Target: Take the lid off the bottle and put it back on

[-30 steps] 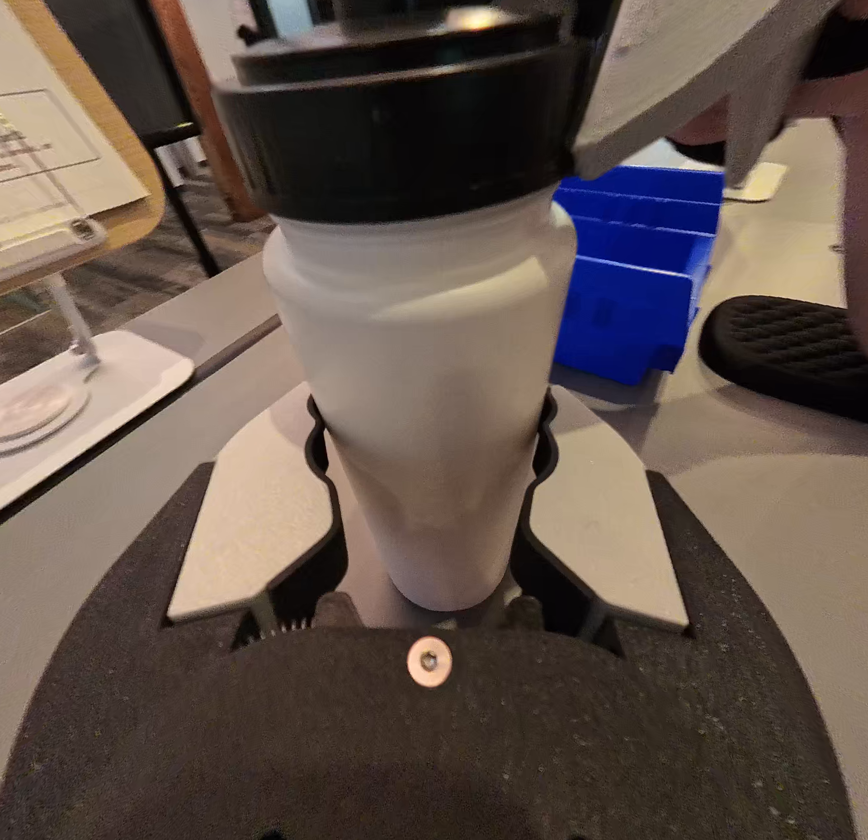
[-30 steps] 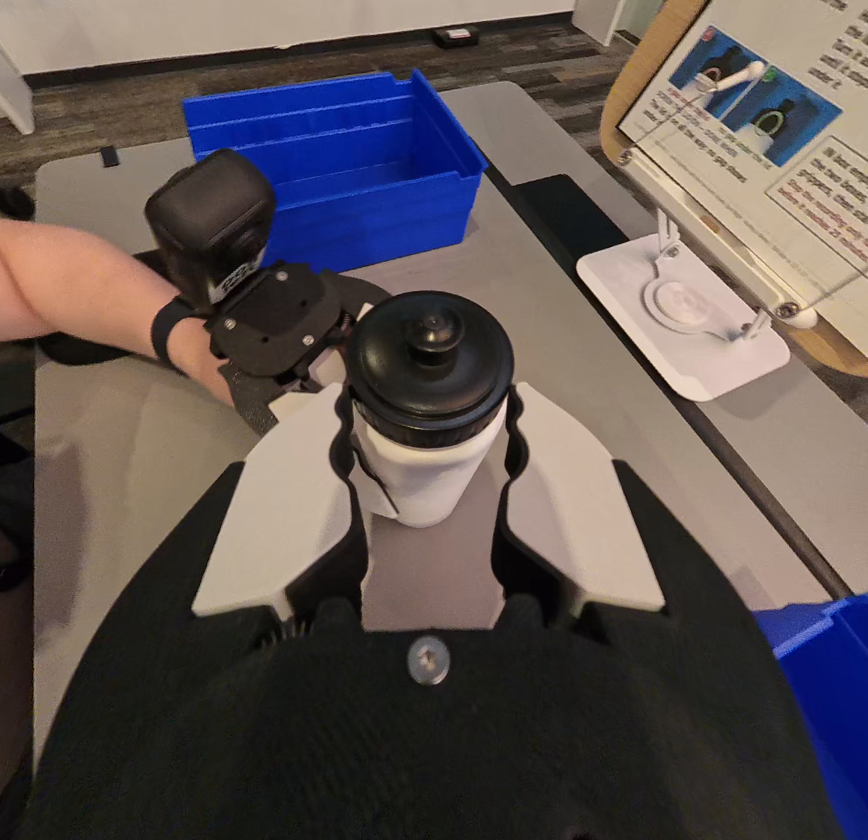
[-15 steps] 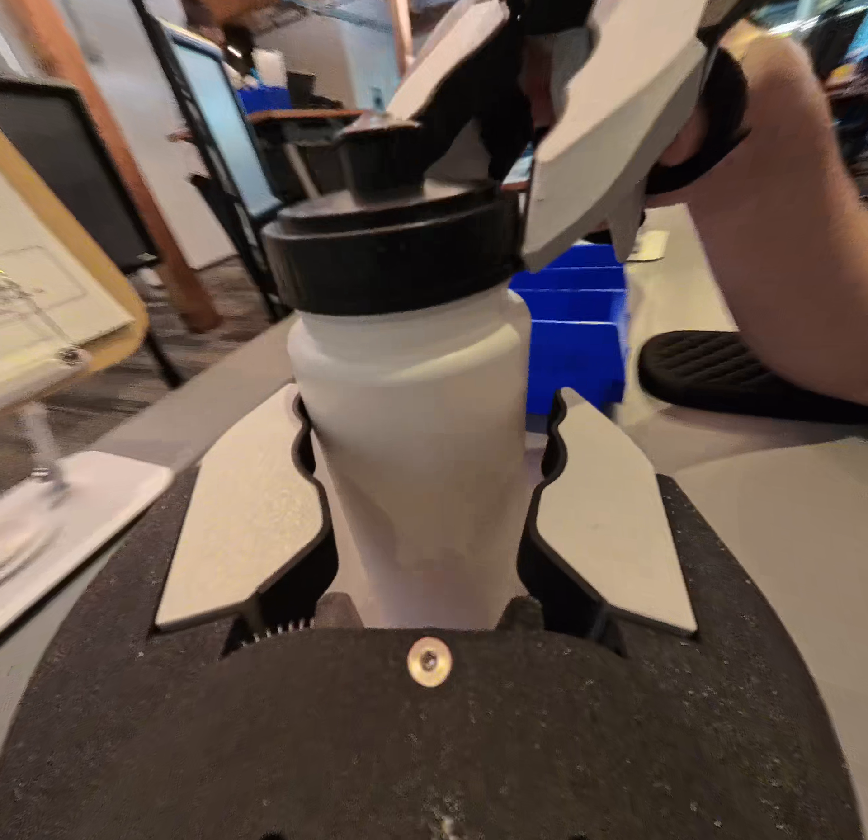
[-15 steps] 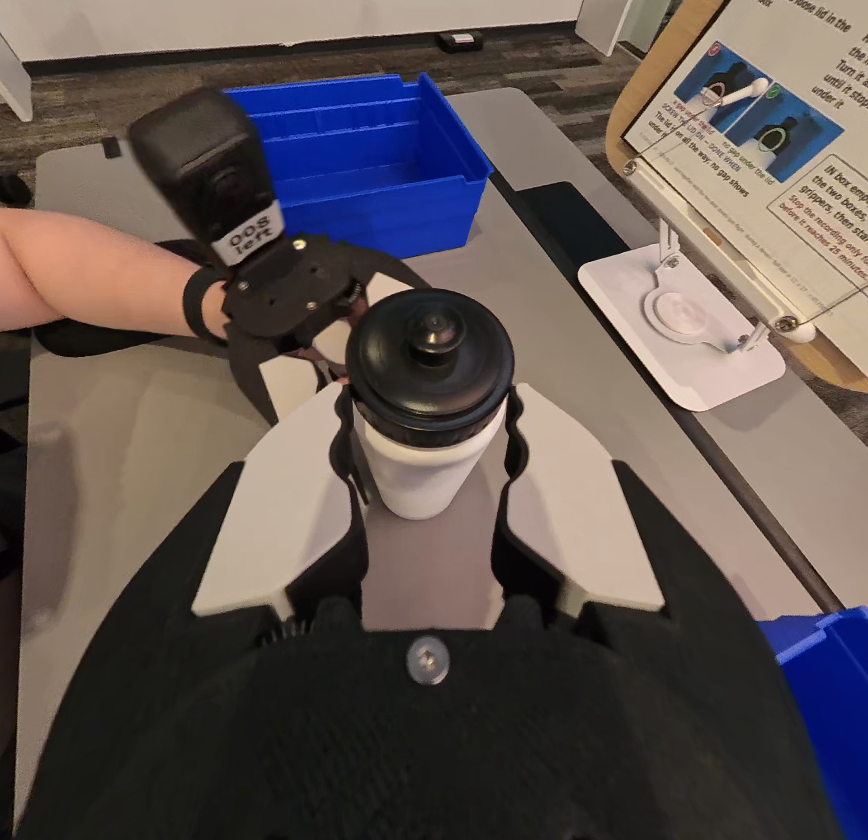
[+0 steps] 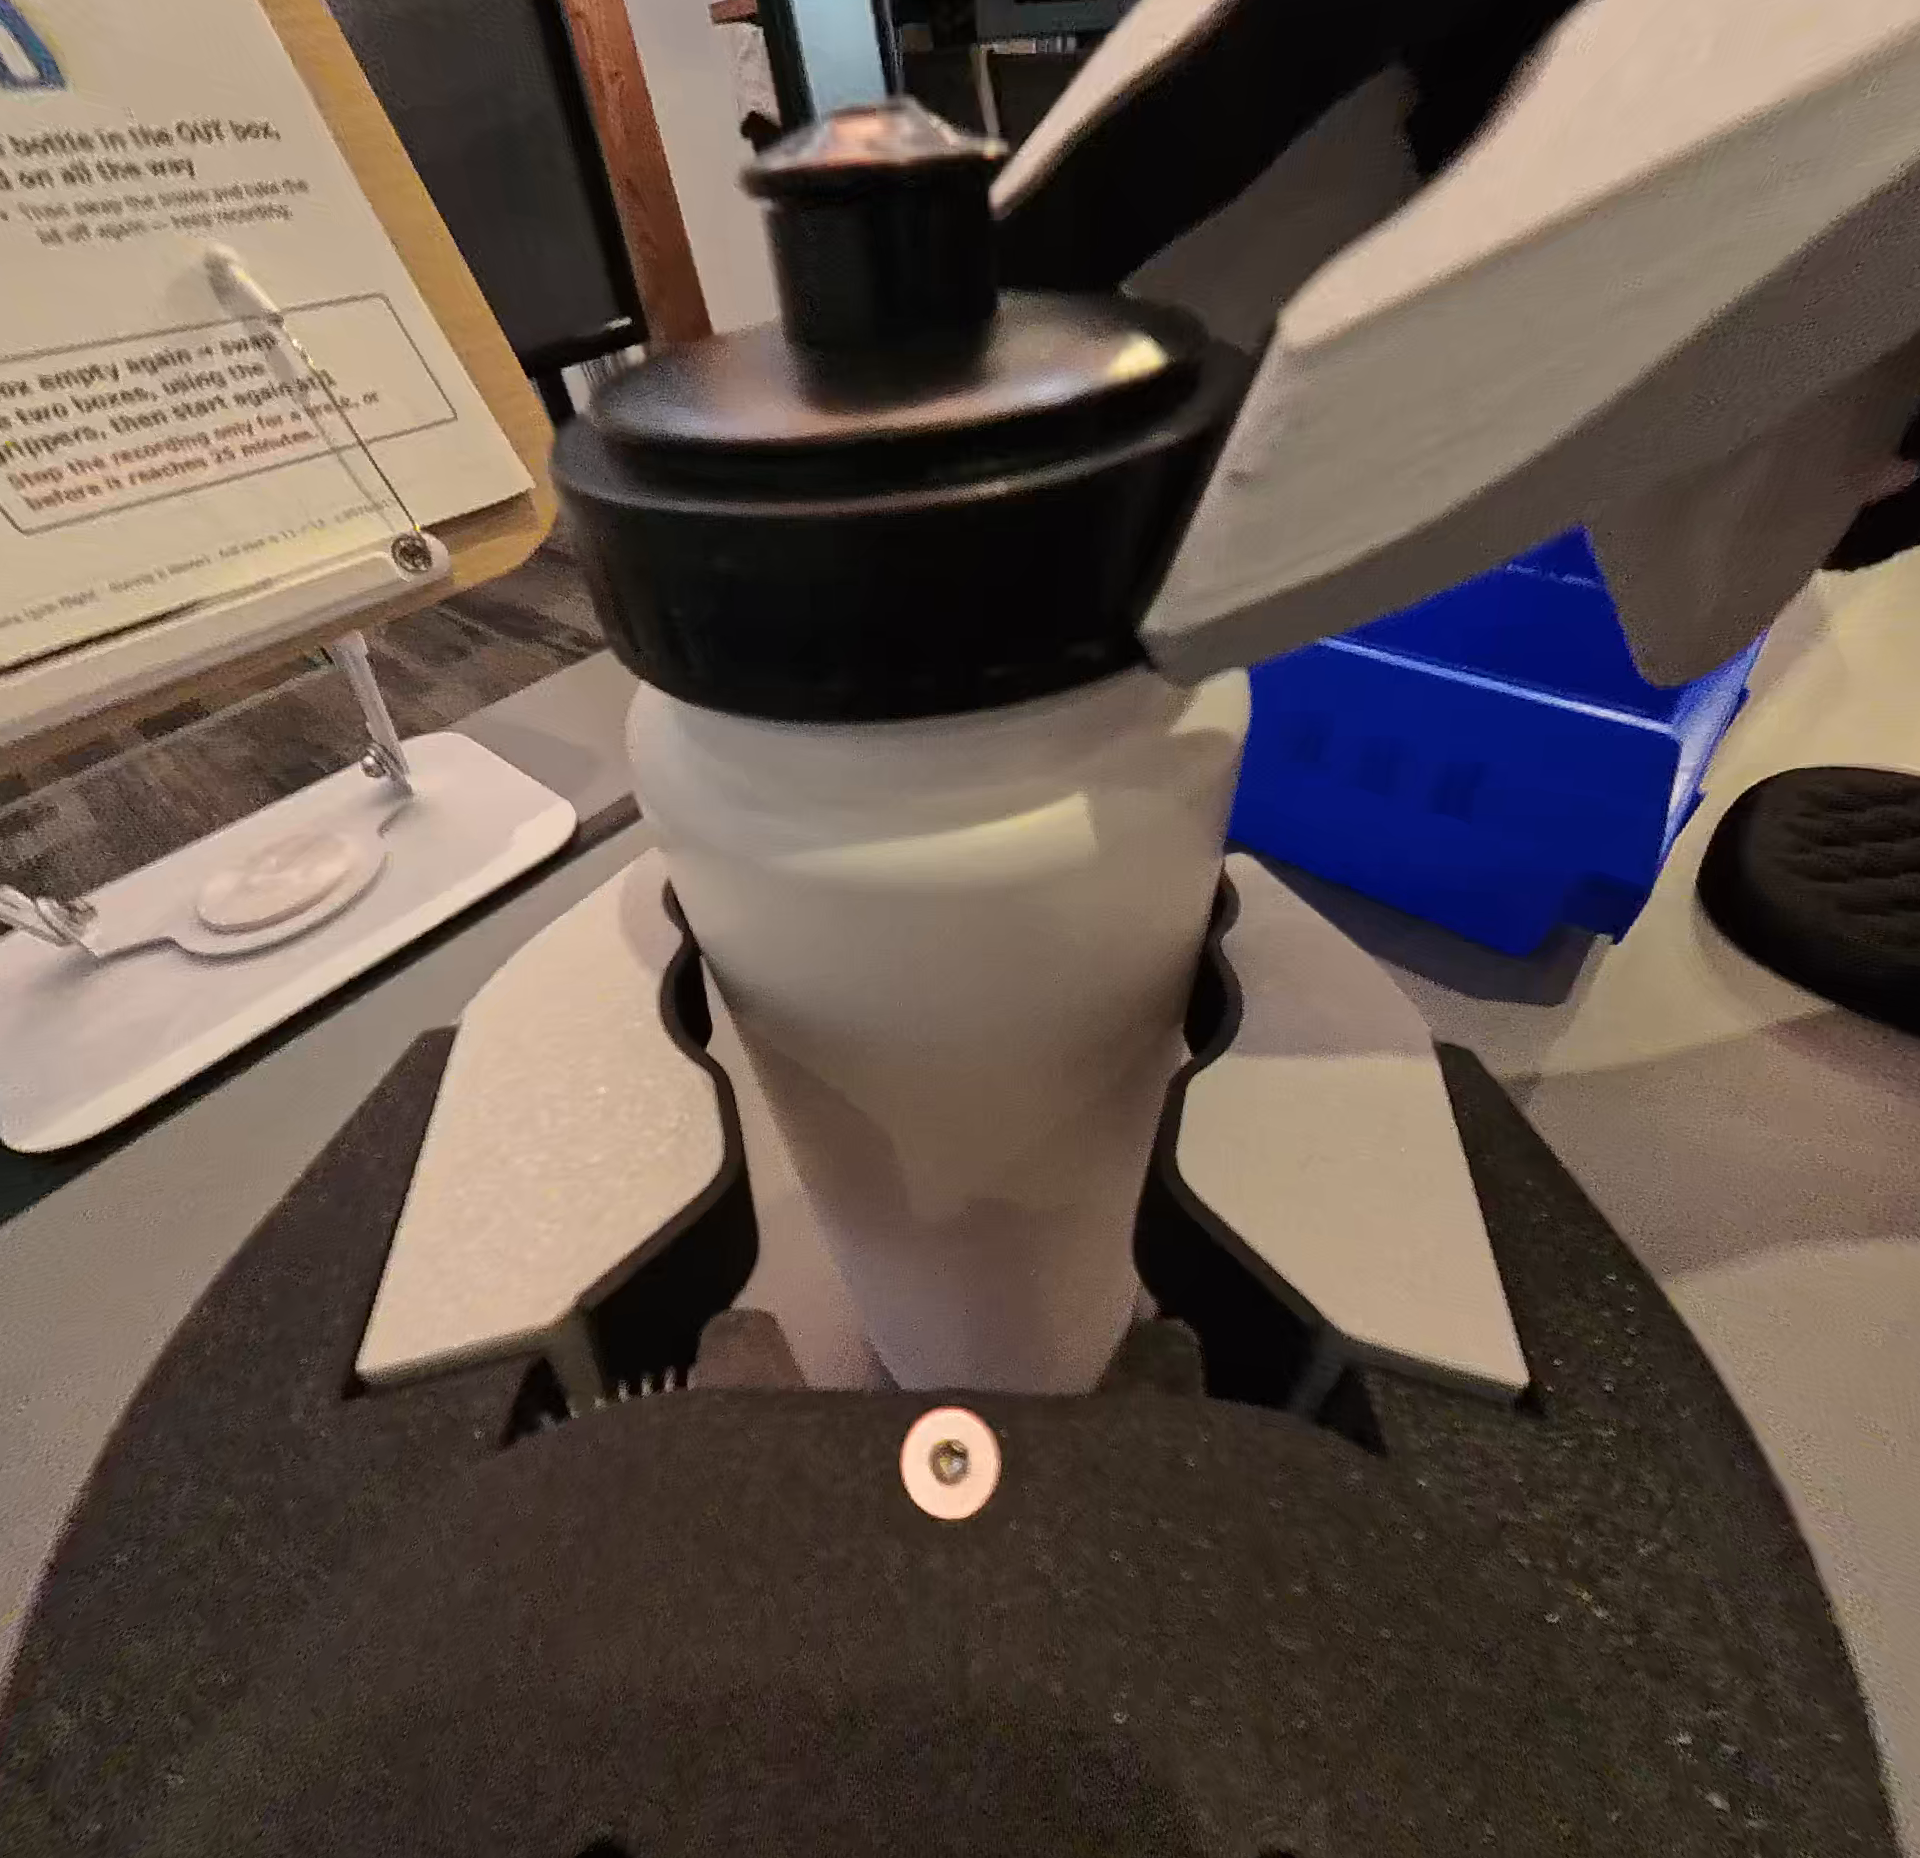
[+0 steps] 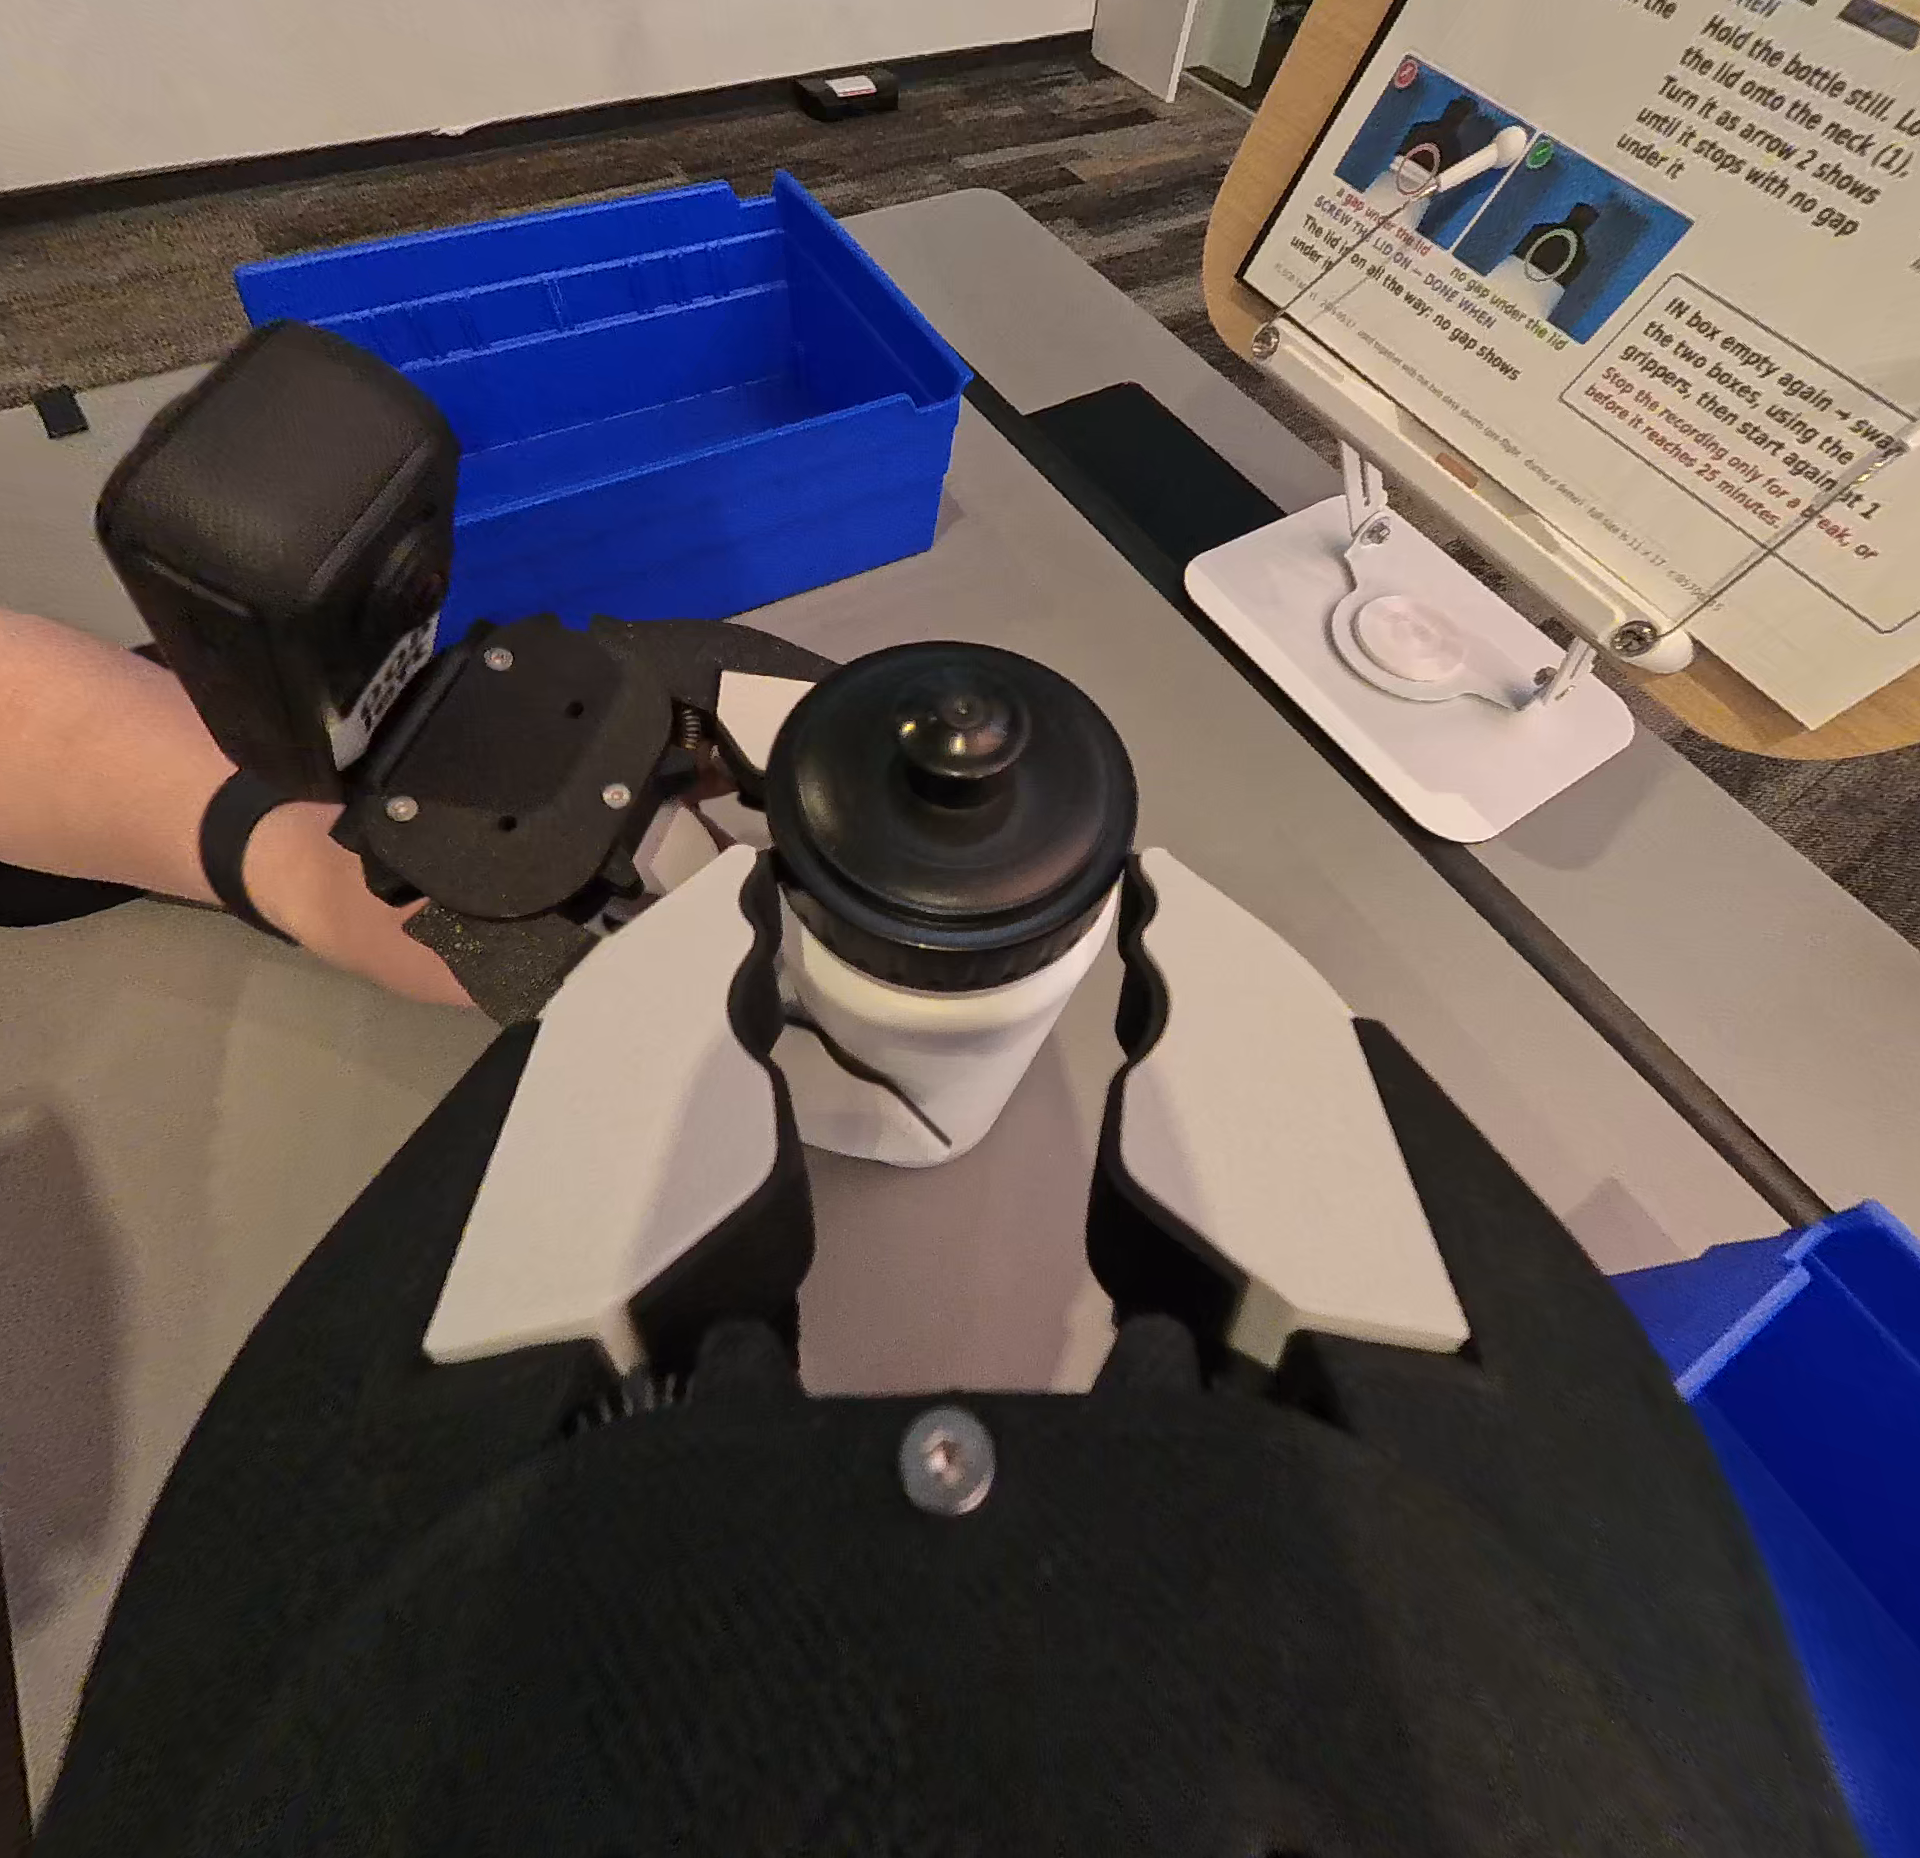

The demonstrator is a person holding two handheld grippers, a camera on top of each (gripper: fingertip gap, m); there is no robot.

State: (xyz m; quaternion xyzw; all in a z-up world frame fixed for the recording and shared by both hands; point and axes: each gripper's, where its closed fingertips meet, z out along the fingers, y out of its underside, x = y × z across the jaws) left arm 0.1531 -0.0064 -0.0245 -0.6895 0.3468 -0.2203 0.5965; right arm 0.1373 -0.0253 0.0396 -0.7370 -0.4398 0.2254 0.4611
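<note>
while your left gripper [image 5: 951,1029] is reaching in level from the side, its fingers are pinching the white bottle [image 5: 935,977] around its body, keeping it upright over the grey table [image 6: 1195,582]. your right gripper [image 6: 945,935] is angling down from above, fingers closing against the black lid [image 6: 951,811], which is sitting on the bottle's neck. your left forearm [image 6: 94,759] is lying stretched out low.

White bottle [image 5: 940,977], black lid [image 5: 883,530], blue bin [image 6: 665,406]
</note>
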